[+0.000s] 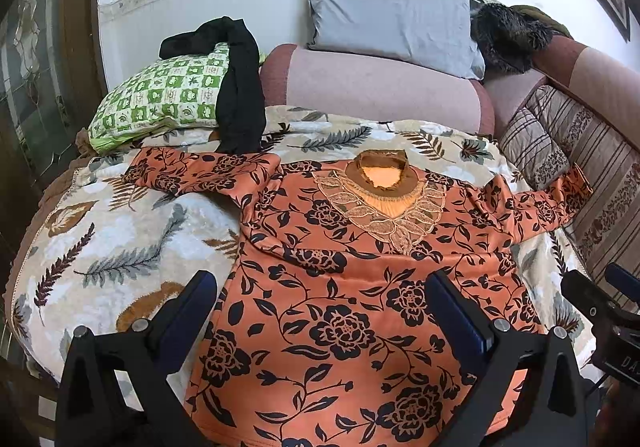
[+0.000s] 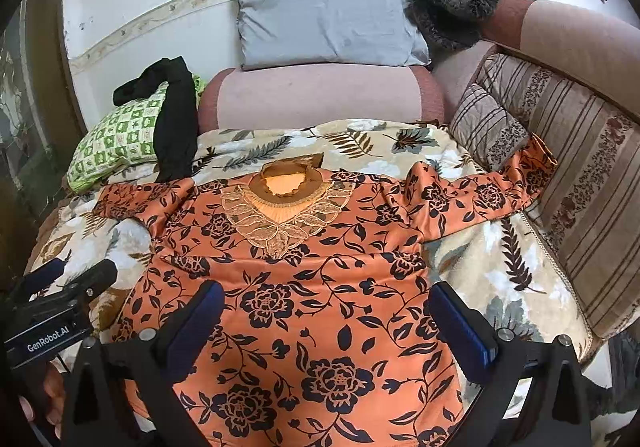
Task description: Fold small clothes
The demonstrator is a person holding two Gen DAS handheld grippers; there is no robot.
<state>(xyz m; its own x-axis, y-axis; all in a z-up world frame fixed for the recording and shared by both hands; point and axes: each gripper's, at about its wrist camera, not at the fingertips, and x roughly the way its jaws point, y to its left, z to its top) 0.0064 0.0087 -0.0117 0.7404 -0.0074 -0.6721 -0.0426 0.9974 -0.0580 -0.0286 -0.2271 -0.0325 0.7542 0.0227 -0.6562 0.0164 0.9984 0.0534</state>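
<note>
While both tools are held above the near part of the garment, the left tool [image 1: 320,287] and the right tool [image 2: 328,297] are seen spread wide, with nothing pinched between their blue-padded fingers [image 2: 464,321]. No contact with the cloth can be made out; the fingertips appear to hang just over it. The orange floral top [image 1: 352,287] is laid flat, front up, on a leaf-patterned blanket [image 1: 100,247], its lace-trimmed neckline [image 1: 386,183] turned toward the far end. Its lower hem is cut off by the bottom edge in both views and partly hidden behind the tool bodies. One sleeve [image 1: 192,171] is stretched out to the left; the other sleeve [image 2: 500,187] runs rightward until its cuff rests against a striped cushion [image 2: 560,183]. The right tool's housing is clipped at the right margin of the left wrist view. A black garment [image 1: 240,87] is draped over a green checked pillow [image 1: 160,99], hiding part of it. Behind, a grey pillow [image 1: 388,19] is propped against the wall, and a dark furry item [image 1: 508,35], possibly a hood, cannot be identified with certainty.
</note>
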